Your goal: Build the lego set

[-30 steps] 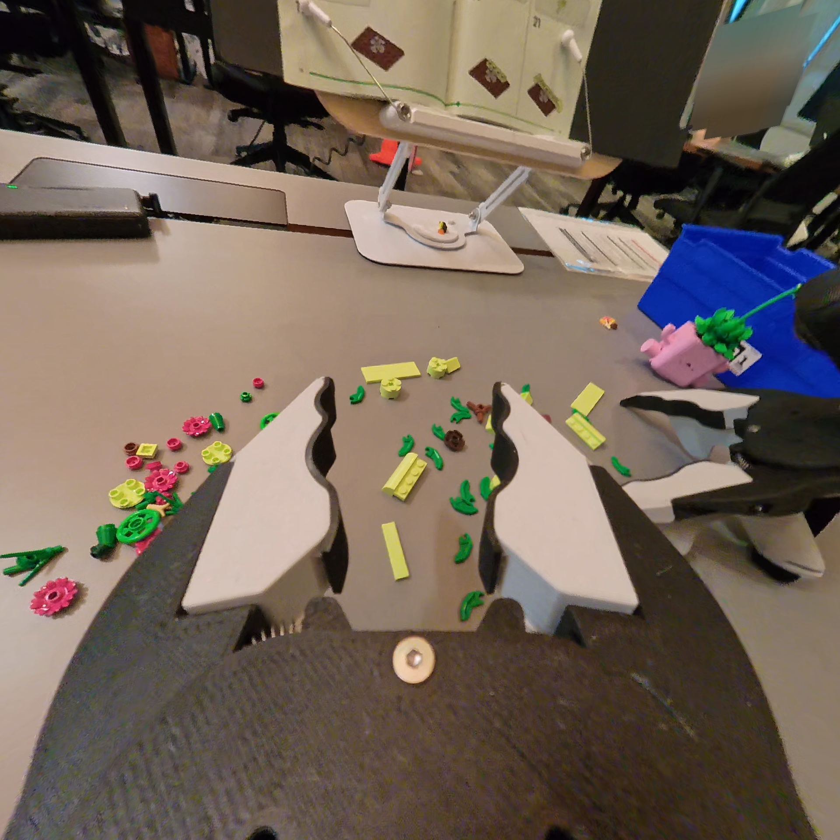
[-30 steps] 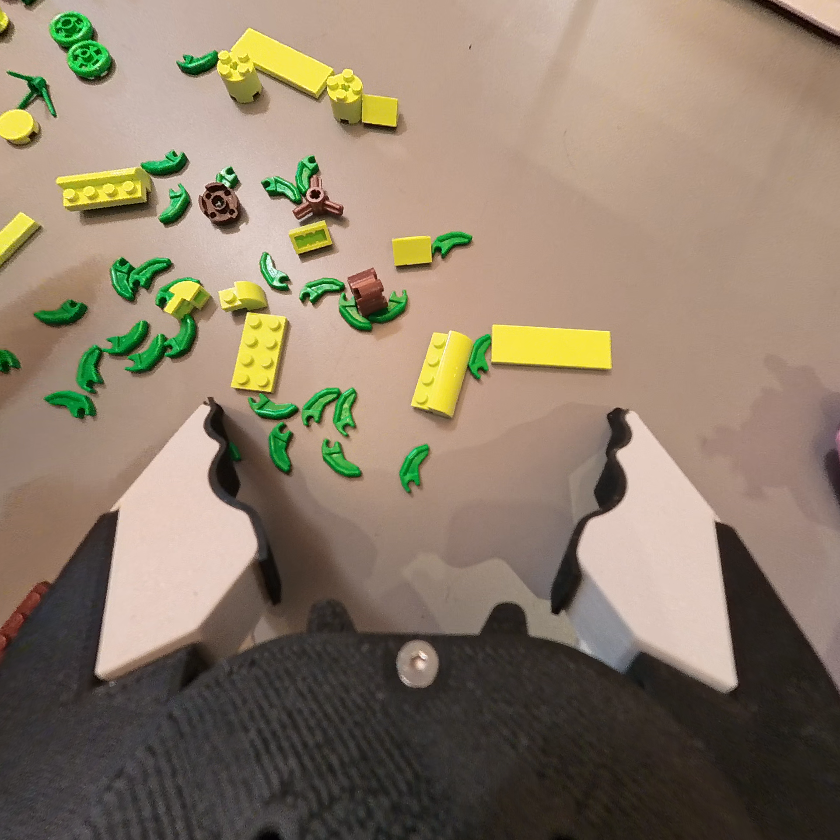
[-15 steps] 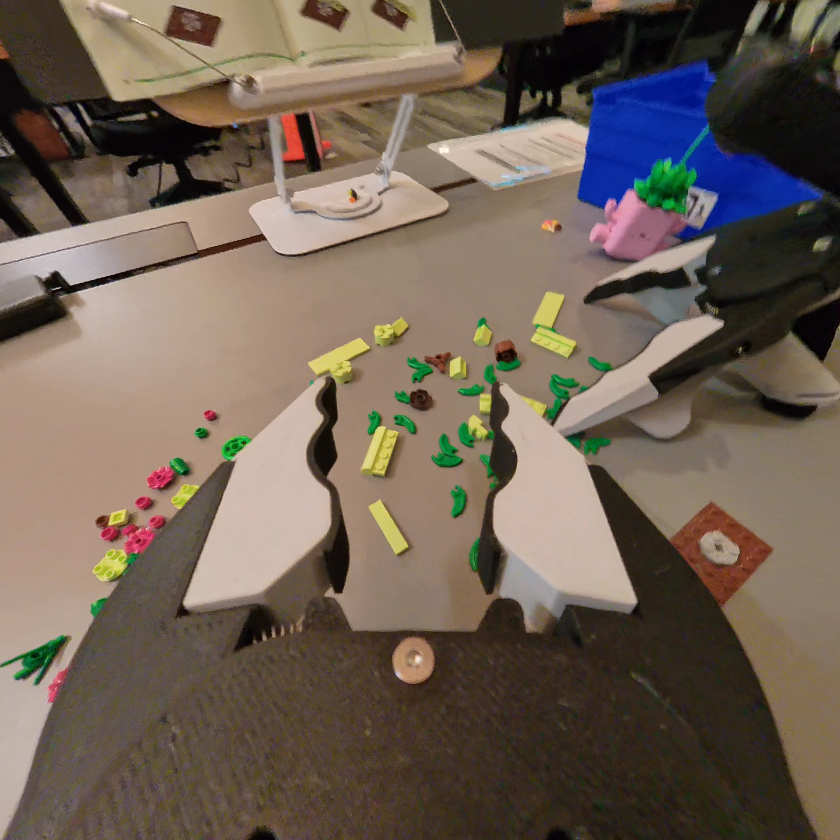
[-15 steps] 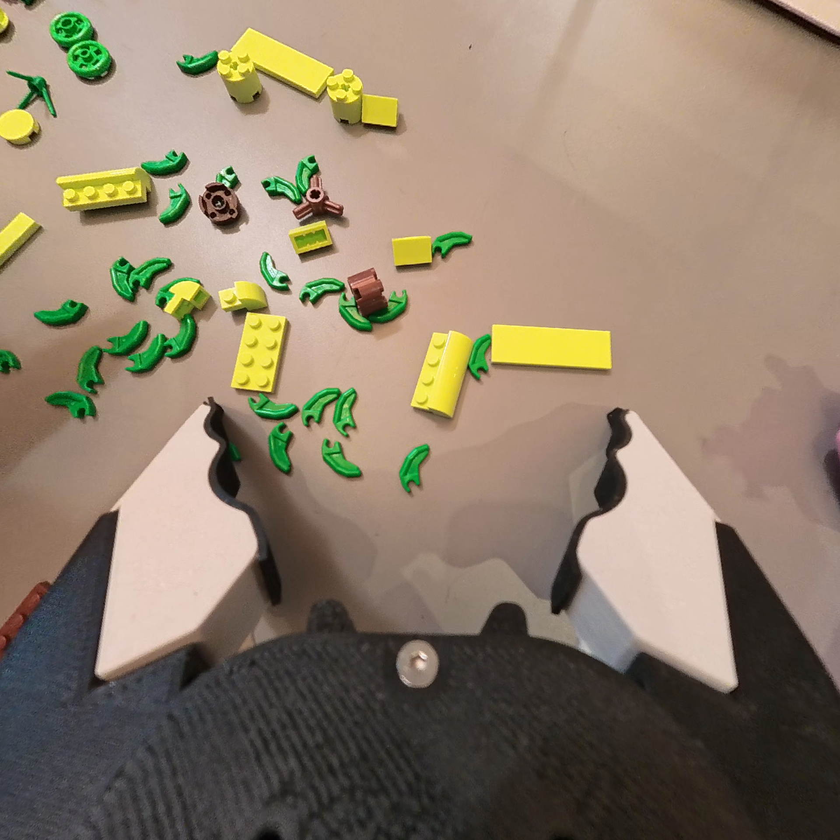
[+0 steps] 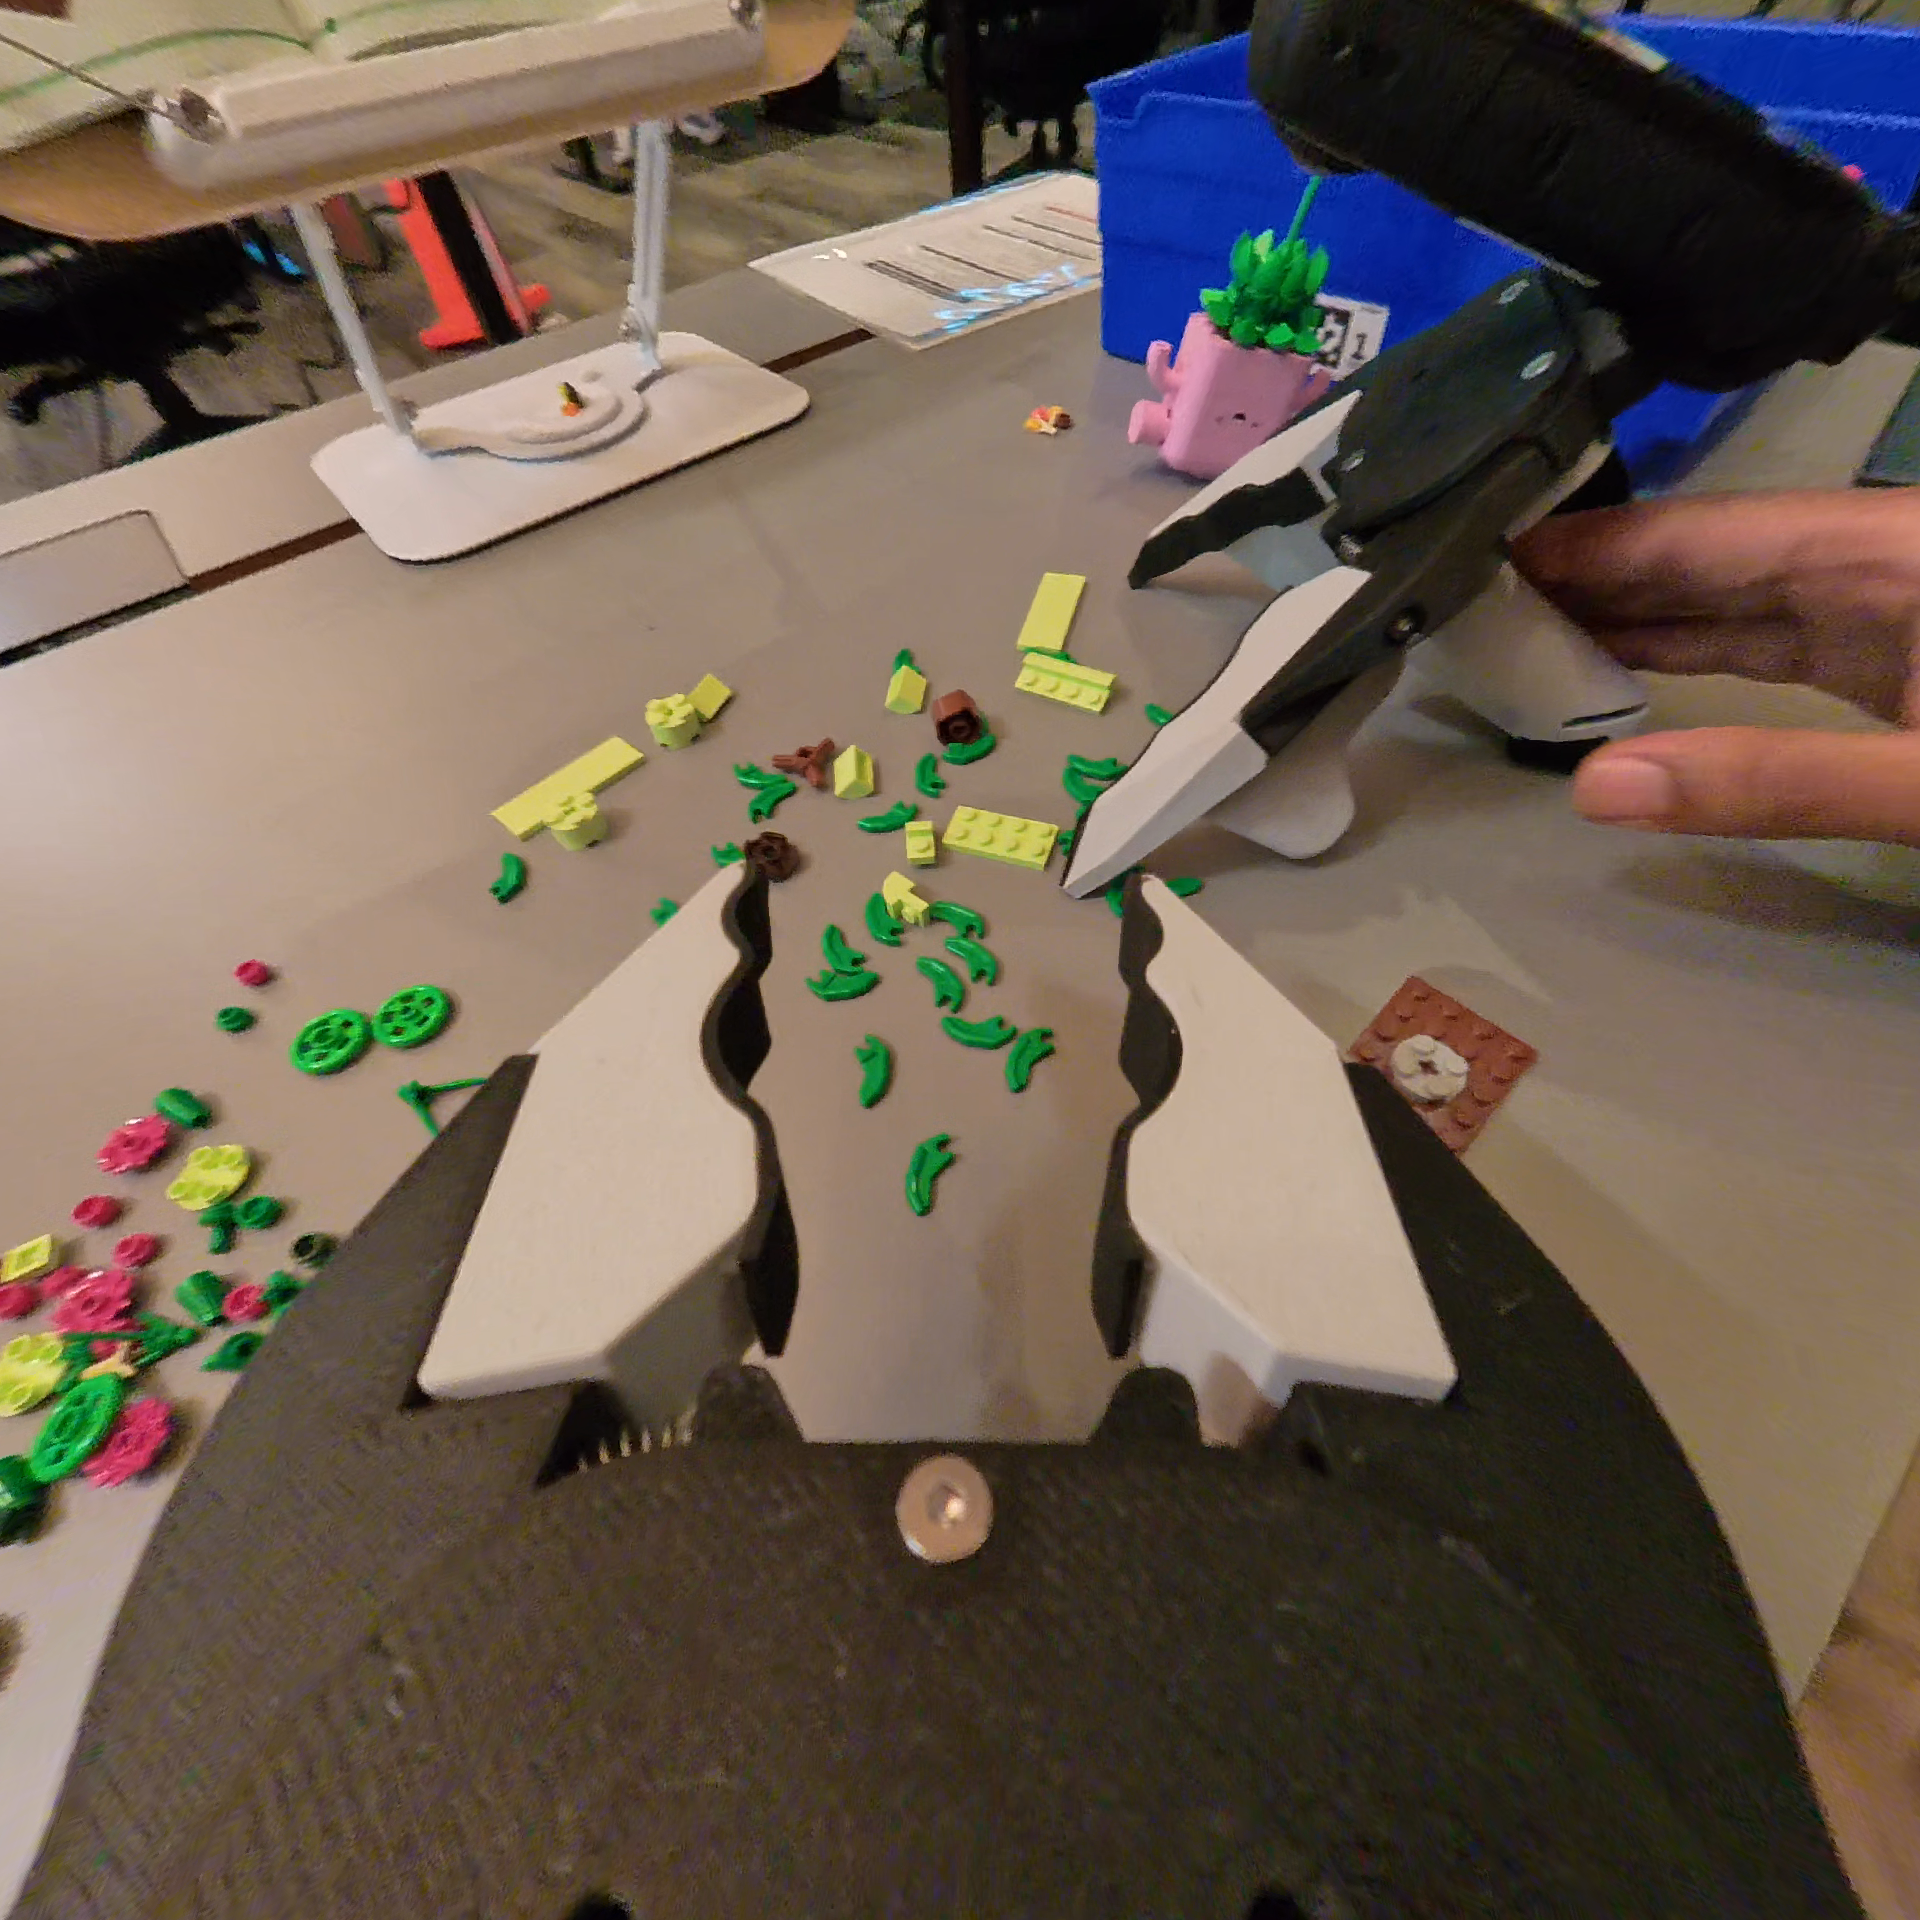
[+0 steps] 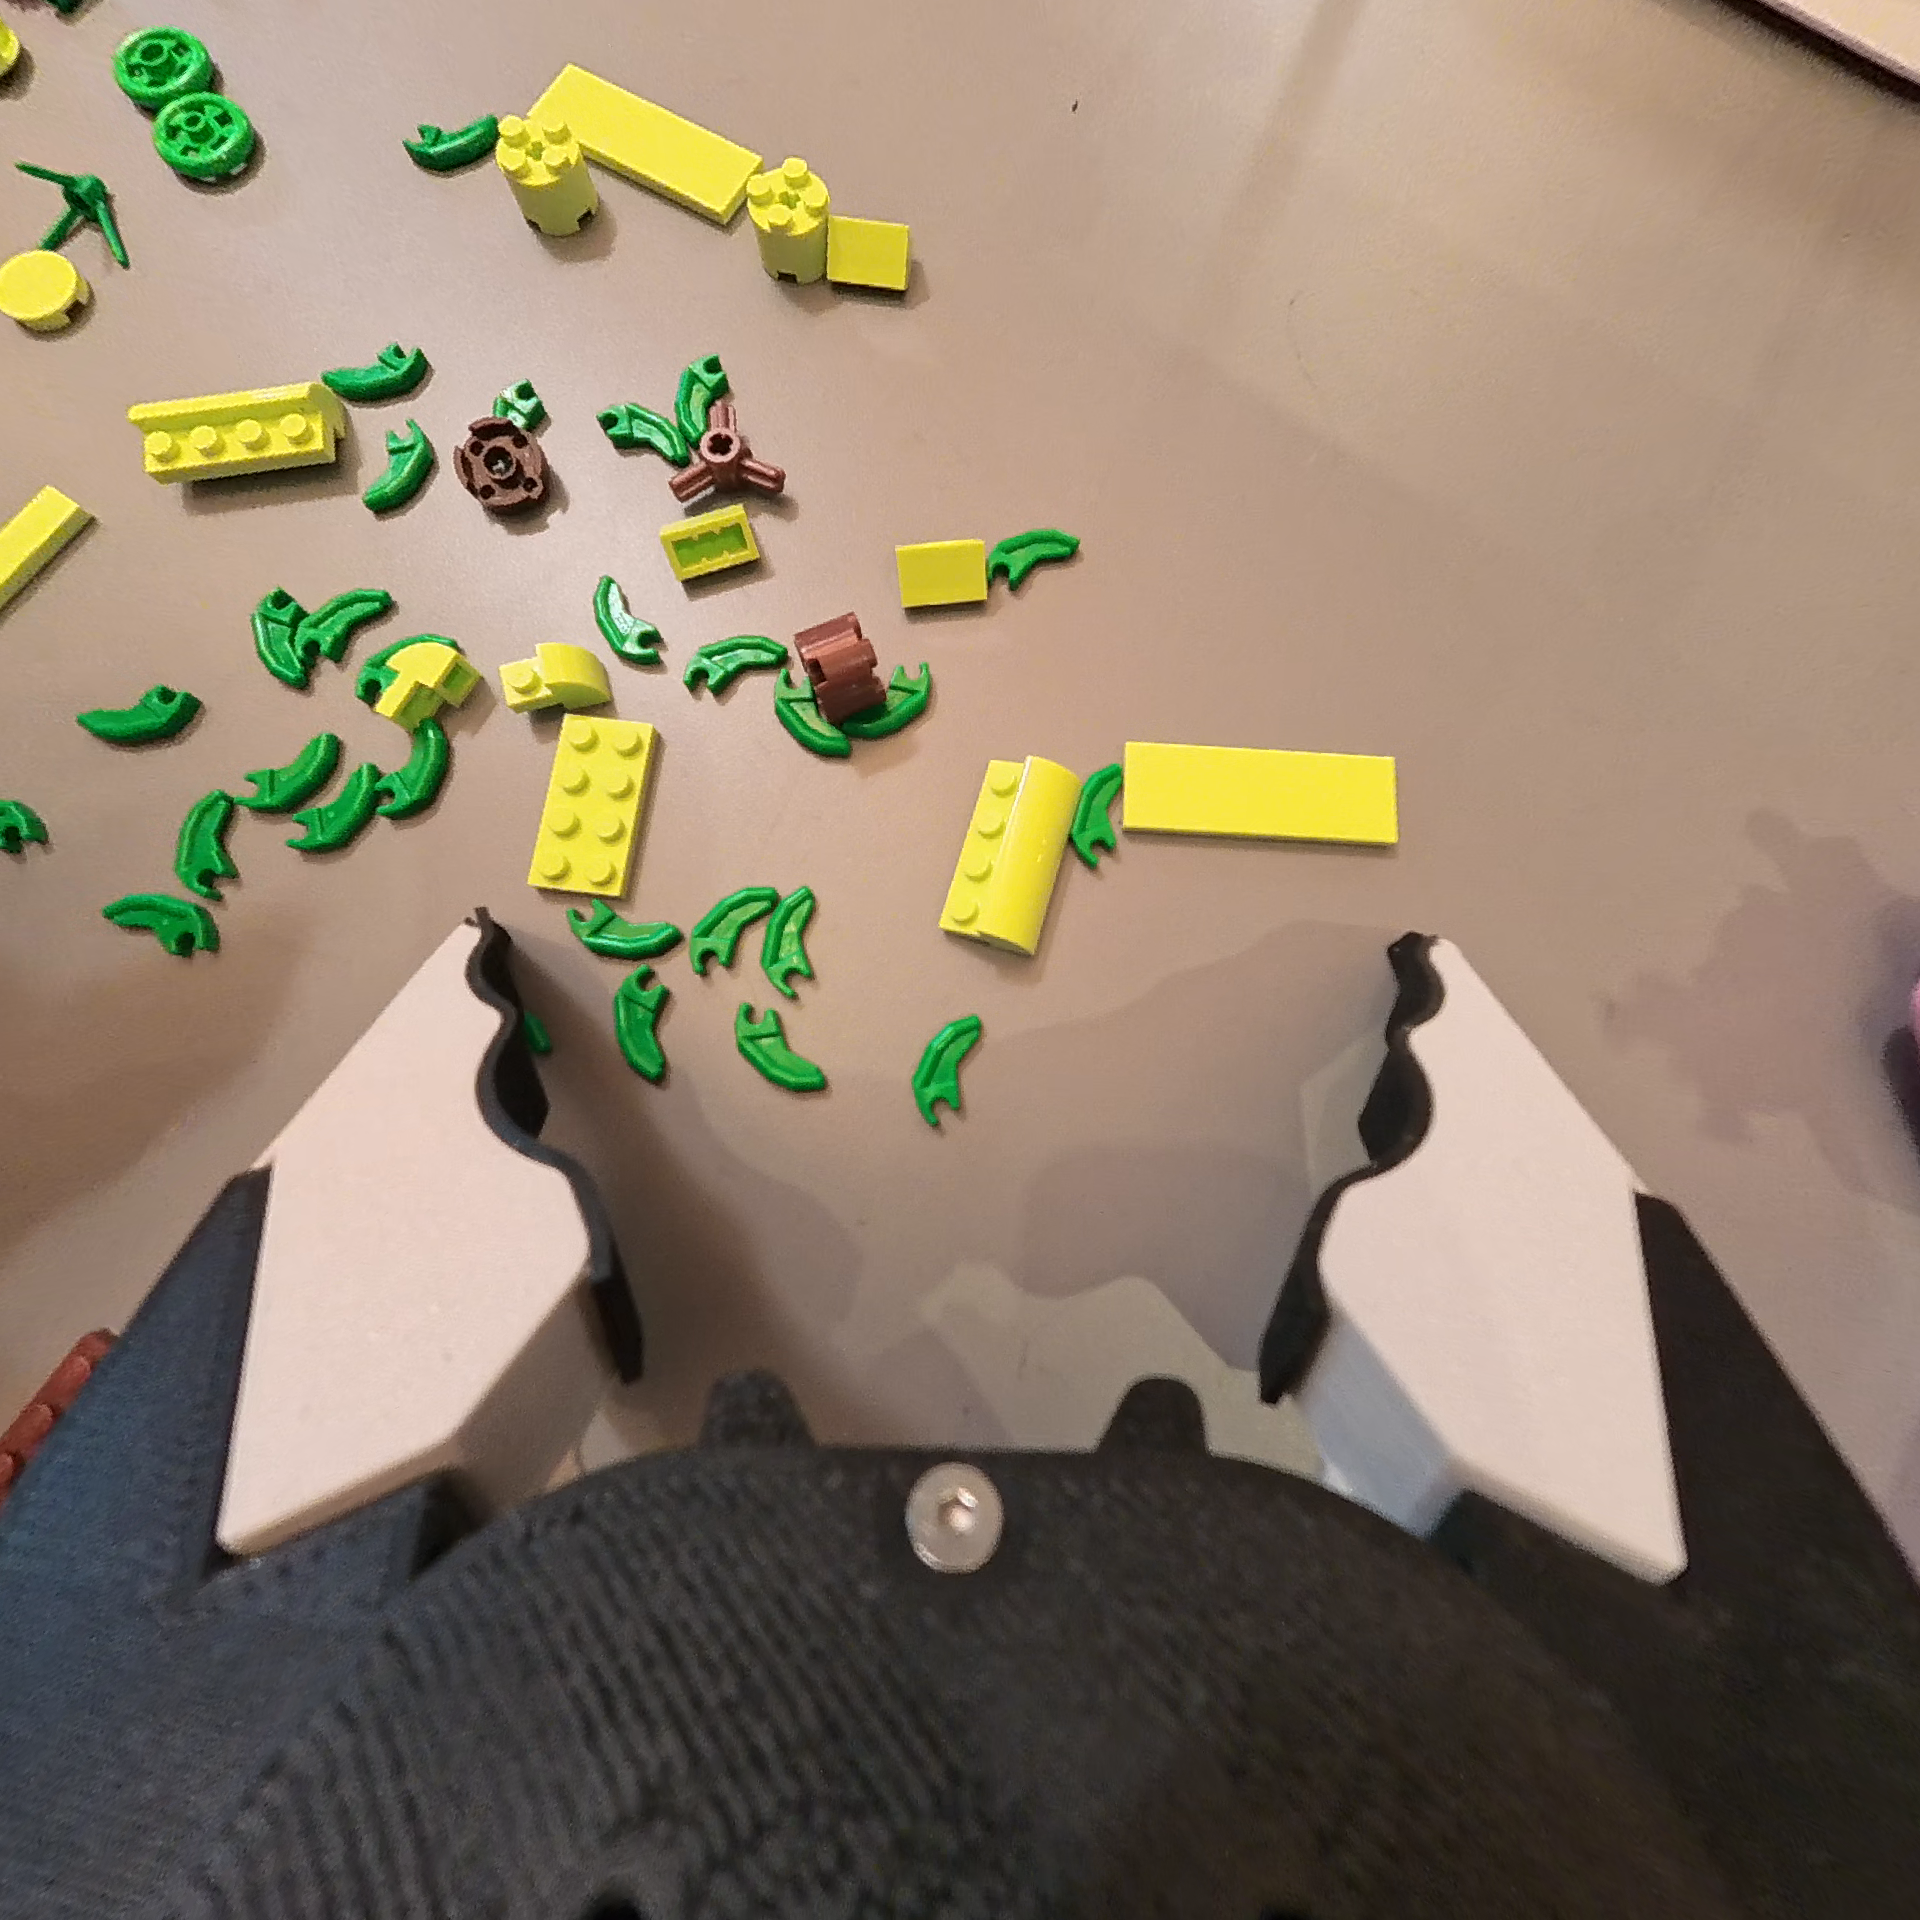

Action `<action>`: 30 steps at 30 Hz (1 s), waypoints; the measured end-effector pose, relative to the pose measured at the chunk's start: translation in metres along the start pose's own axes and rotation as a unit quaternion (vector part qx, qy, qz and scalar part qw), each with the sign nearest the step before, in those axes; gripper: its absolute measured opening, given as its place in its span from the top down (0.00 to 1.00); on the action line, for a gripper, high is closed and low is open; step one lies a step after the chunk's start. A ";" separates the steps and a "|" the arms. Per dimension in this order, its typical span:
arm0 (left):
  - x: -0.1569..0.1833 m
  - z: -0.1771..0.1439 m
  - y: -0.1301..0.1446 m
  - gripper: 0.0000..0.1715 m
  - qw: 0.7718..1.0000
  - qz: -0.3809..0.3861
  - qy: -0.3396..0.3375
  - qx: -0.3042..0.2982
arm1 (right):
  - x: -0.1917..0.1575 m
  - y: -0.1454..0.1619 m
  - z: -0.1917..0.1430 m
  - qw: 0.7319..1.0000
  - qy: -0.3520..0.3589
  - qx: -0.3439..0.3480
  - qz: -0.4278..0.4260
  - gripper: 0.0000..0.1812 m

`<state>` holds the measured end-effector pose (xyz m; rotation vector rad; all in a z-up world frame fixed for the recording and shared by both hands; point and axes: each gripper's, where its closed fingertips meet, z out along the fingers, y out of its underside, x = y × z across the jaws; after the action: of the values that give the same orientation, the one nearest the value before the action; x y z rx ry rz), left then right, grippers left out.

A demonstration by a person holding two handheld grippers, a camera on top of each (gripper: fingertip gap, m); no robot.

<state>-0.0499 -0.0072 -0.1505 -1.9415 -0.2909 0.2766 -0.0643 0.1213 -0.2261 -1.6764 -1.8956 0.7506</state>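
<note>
Loose lego pieces lie on the grey table: several green leaves (image 5: pixel 940 977), lime bricks such as a 2x4 plate (image 5: pixel 1000 834), and small brown parts (image 5: pixel 771 854). My left gripper (image 5: pixel 940 883) is open and empty, held low over the leaves. My right gripper (image 6: pixel 945 935) is wide open and empty, with leaves (image 6: pixel 774 1049), the lime plate (image 6: pixel 594 805) and a curved lime brick (image 6: pixel 1013 854) just ahead. In the left wrist view the right gripper (image 5: pixel 1107 727) rests on the table, one tip touching down by my left gripper's right finger. A brown plate with a white round piece (image 5: pixel 1439 1070) lies to the right.
A pink pot with a green plant (image 5: pixel 1236 384) stands by a blue bin (image 5: pixel 1195 187) at the back right. A white book stand (image 5: pixel 561 426) and a paper sheet (image 5: pixel 956 260) are at the back. Pink and green flower parts (image 5: pixel 125 1340) lie left. A hand (image 5: pixel 1745 800) hovers right.
My left gripper has swung right and forward toward the right gripper, still open. A hand has come into view beside the right gripper. The right wrist view has not changed.
</note>
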 end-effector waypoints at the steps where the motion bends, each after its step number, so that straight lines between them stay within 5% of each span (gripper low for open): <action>1: 0.002 0.001 0.000 0.61 1.000 -0.005 0.009 0.002 | 0.000 0.000 0.000 1.000 0.000 0.000 0.000 0.12; 11: 0.004 0.010 -0.033 0.64 0.991 -0.088 0.086 0.056 | 0.003 -0.003 0.001 1.000 -0.010 0.001 -0.006 0.13; 14: -0.006 0.015 -0.042 0.64 0.989 -0.095 0.086 0.068 | 0.002 -0.017 -0.009 0.999 -0.017 0.052 0.002 0.33; 18: -0.012 0.019 -0.040 0.64 0.988 -0.094 0.085 0.087 | -0.010 -0.052 -0.041 0.982 -0.030 0.182 -0.046 0.31; 23: -0.001 0.014 -0.037 0.64 0.988 -0.075 0.083 0.107 | -0.031 -0.072 -0.083 0.939 -0.065 0.336 -0.036 0.60; 30: 0.005 0.016 -0.033 0.65 0.991 -0.041 0.078 0.103 | -0.038 -0.065 -0.079 0.943 -0.098 0.317 -0.014 0.63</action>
<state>-0.0530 0.0208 -0.1263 -1.7306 -0.2299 0.0960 -0.0524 0.0833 -0.1237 -1.1944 -1.5482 1.3818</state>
